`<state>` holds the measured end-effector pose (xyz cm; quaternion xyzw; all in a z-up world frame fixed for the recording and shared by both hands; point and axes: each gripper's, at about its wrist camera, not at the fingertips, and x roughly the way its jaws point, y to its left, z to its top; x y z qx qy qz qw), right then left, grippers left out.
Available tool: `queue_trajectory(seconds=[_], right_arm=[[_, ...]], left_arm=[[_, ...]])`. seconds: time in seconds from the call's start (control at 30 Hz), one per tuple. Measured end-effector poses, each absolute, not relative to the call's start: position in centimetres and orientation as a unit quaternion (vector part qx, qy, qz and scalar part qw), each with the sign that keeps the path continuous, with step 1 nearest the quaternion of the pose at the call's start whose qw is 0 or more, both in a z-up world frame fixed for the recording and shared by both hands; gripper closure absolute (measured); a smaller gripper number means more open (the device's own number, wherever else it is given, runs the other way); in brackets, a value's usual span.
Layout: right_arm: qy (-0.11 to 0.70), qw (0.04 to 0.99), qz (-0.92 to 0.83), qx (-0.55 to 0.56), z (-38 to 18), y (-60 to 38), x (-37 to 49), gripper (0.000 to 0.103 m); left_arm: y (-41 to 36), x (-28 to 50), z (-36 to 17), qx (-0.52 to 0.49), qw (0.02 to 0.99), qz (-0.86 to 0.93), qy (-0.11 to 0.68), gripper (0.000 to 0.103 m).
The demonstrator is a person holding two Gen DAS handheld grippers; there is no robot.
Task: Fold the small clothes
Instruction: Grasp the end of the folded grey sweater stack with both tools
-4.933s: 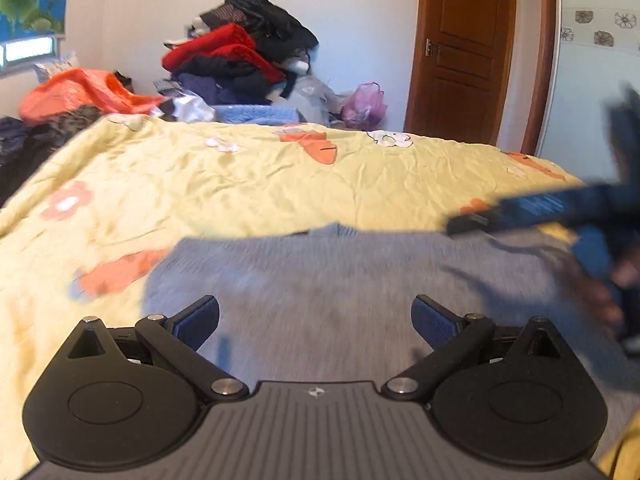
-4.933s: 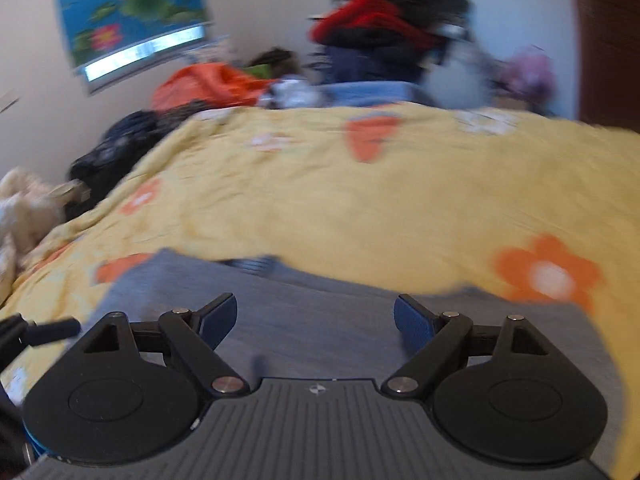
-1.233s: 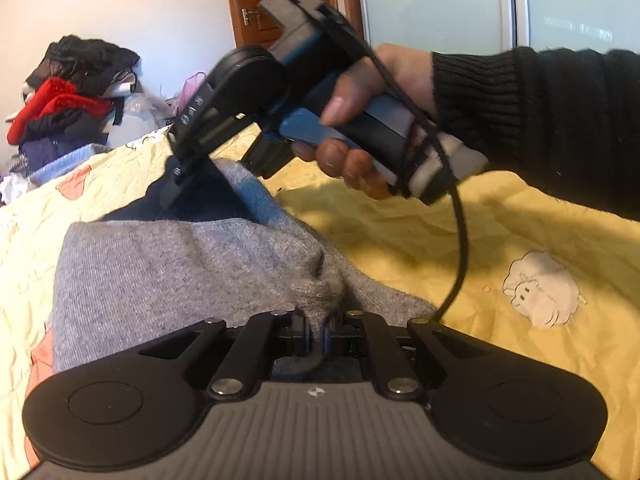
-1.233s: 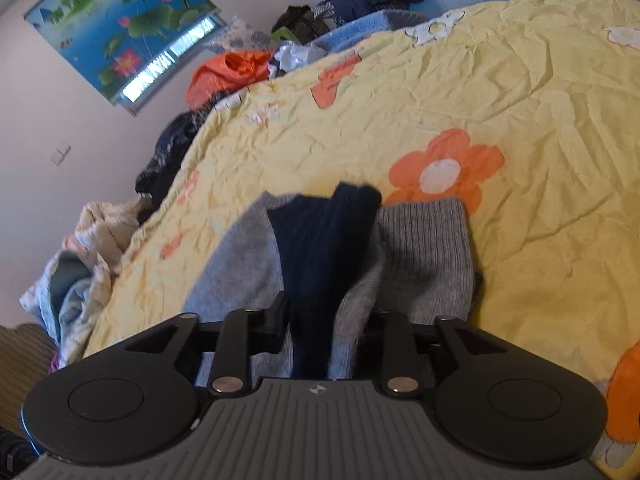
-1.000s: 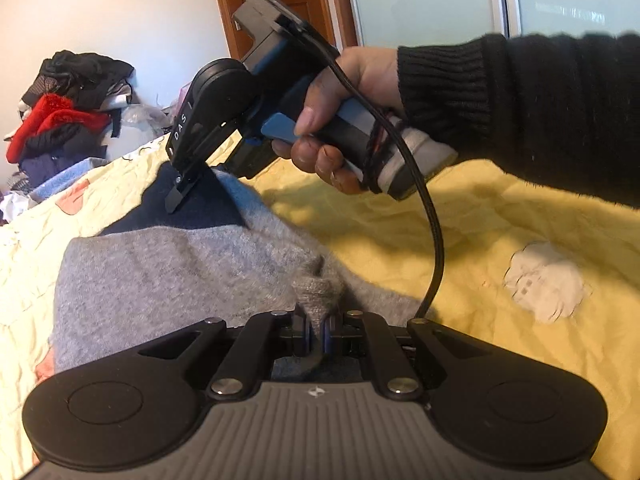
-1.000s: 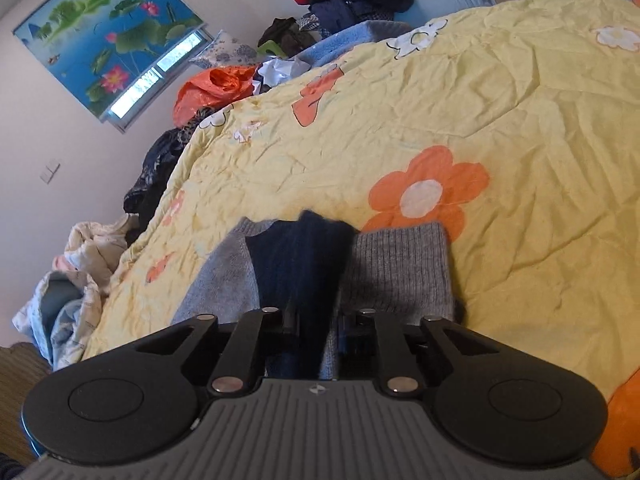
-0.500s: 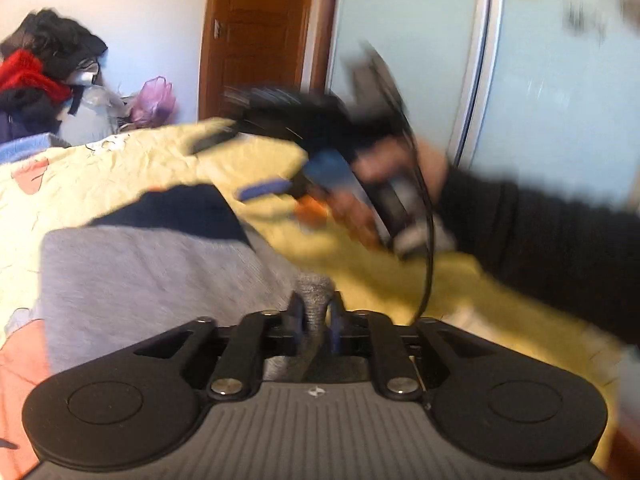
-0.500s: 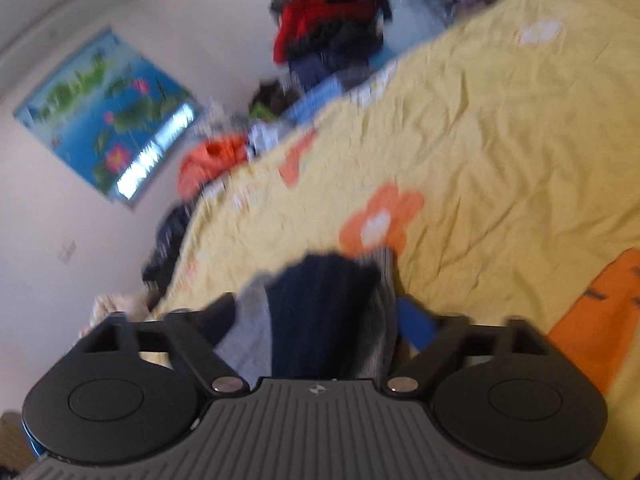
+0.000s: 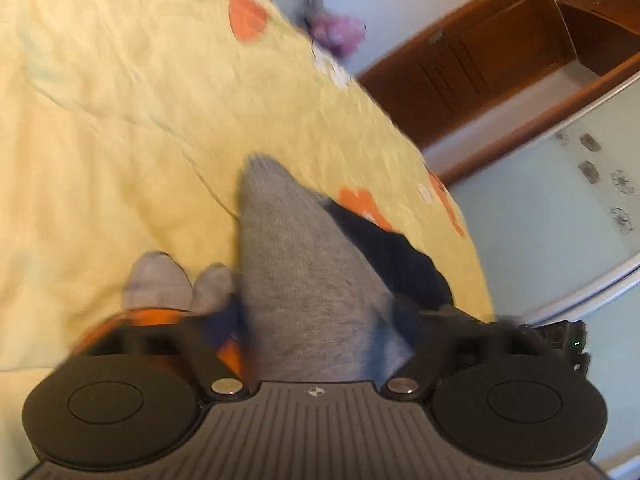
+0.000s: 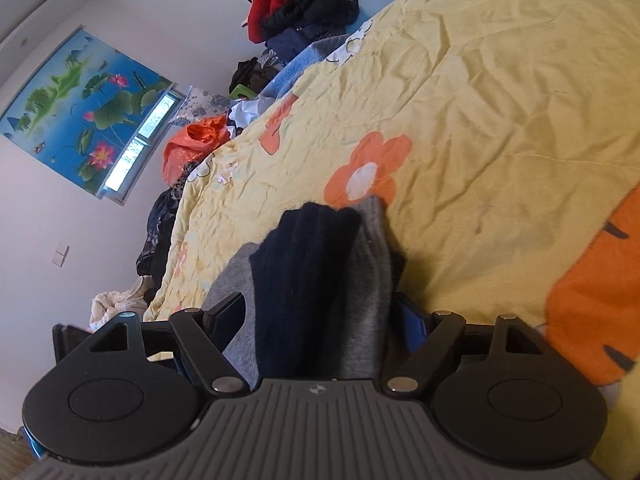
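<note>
A small grey knit sweater (image 9: 296, 264) with a dark navy panel (image 9: 392, 252) lies folded on the yellow flowered bedspread (image 9: 120, 128). In the left wrist view my left gripper (image 9: 308, 320) is open, its fingers standing on either side of the grey fabric; the image is blurred. In the right wrist view the sweater (image 10: 368, 304) shows its navy part (image 10: 304, 280) on top. My right gripper (image 10: 320, 316) is open, its jaws spread on either side of the cloth.
A pile of red, black and blue clothes (image 10: 304, 4) lies at the far end of the bed. An orange bag (image 10: 196, 144) and dark clothes (image 10: 160, 236) lie along the bed's side. A brown wooden door (image 9: 472, 64) and pale wardrobe panels (image 9: 560, 208) stand beyond the bed.
Both grippers were shut on the sweater's edges a second ago. The right opened first, then the left, and the sweater now lies folded on the bed. Both views have swung round.
</note>
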<state>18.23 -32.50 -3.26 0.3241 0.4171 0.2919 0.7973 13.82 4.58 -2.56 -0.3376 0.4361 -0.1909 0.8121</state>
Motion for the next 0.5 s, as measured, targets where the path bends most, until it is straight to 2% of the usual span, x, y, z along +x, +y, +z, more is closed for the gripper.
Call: queue_trajectory(seconds=[0.07, 0.1, 0.3, 0.47, 0.5], right_arm=[[0.416, 0.806, 0.292, 0.303, -3.1, -31.8, 17.8, 0.050], [0.430, 0.803, 0.288, 0.296, -3.4, -31.5, 17.9, 0.069], [0.407, 0.804, 0.292, 0.321, -2.5, -30.6, 16.8, 0.072], [0.380, 0.794, 0.329, 0.341, -0.3, -26.9, 18.5, 0.072], [0.378, 0.792, 0.331, 0.346, -0.2, -26.0, 19.2, 0.072]], left_arm=[[4.1, 13.8, -3.1, -0.334, 0.812, -0.189, 0.438, 0.070], [4.1, 13.8, -2.9, -0.327, 0.816, -0.190, 0.437, 0.072], [5.3, 13.4, 0.1, -0.288, 0.838, -0.208, 0.413, 0.077], [9.2, 14.7, 4.1, -0.248, 0.875, -0.173, 0.379, 0.076], [9.8, 15.5, 4.2, -0.236, 0.881, -0.161, 0.378, 0.074]])
